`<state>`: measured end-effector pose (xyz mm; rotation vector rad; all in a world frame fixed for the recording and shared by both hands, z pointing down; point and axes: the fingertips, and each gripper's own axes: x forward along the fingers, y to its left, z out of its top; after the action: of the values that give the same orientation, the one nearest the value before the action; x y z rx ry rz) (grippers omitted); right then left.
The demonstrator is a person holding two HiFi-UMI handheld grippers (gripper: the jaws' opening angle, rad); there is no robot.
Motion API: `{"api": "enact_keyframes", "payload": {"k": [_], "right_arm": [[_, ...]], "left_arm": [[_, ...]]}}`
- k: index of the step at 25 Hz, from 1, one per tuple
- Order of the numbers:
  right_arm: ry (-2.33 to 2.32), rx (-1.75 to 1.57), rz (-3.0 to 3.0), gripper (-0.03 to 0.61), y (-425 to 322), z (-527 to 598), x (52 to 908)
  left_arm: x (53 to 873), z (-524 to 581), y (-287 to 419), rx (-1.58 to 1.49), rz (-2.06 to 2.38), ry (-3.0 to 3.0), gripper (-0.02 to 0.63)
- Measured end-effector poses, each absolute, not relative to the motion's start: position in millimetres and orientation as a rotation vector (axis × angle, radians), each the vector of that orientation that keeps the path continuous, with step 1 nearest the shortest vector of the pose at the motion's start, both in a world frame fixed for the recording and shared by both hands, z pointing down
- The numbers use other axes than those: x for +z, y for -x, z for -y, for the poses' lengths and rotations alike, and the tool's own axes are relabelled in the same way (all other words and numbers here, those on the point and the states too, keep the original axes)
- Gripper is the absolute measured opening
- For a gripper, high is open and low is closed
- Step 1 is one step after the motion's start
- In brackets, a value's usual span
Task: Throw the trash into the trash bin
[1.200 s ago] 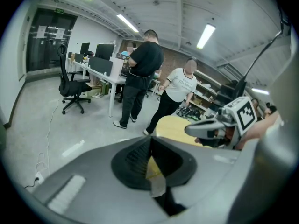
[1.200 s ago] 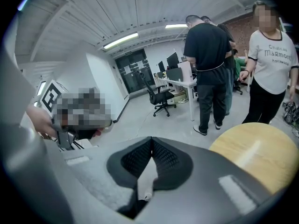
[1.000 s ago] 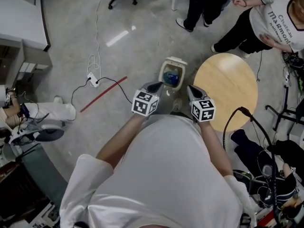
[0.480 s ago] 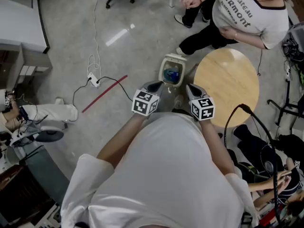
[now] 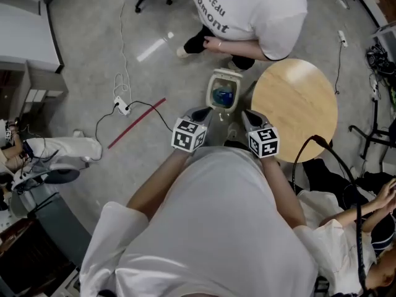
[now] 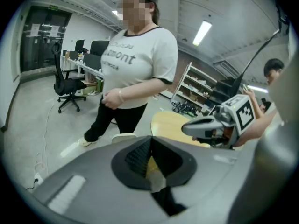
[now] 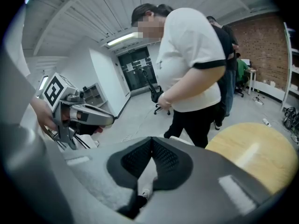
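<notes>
At the far left a power strip [image 5: 122, 106] with its cable lies on the concrete floor beside a red strip [image 5: 136, 124], both well apart from the work. The left gripper [image 5: 206, 111] is tilted down toward the floor with its jaws pressed together at the tips. Only floor and table show through the gap behind them, so it appears to carry nothing. Just ahead, between the two grippers, the trash bin [image 5: 211, 95] stands on the floor with its lid tipped up, presumably left that way to receive a drop. Something blue [image 5: 223, 96] sits inside it; whether that is the trash or a liner I cannot tell. The right gripper [image 5: 247, 114] matches the left, angled down beside the bin with its jaws closed on nothing. With both empty, the throw looks finished. Touching the bin on the right is a round wooden table [image 5: 297, 104], and another person [image 5: 247, 8] stands just beyond the bin.
</notes>
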<state>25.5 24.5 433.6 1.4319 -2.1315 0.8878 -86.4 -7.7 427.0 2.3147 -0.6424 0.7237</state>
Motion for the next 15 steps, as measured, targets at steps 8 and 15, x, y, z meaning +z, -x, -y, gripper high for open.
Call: {"api": "enact_keyframes", "payload": {"k": [8, 15], "right_arm": [[-1.428, 0.882, 2.139, -0.002, -17.3, -23.3, 428.8], [-1.435, 0.885, 2.145, -0.001, -26.7, -27.3, 418.0]], "left_arm": [[424.7, 8.7, 93.0, 0.719, 0.642, -2.316, 0.003], [415.5, 5.3, 81.9, 0.713, 0.637, -2.321, 0.003]]}}
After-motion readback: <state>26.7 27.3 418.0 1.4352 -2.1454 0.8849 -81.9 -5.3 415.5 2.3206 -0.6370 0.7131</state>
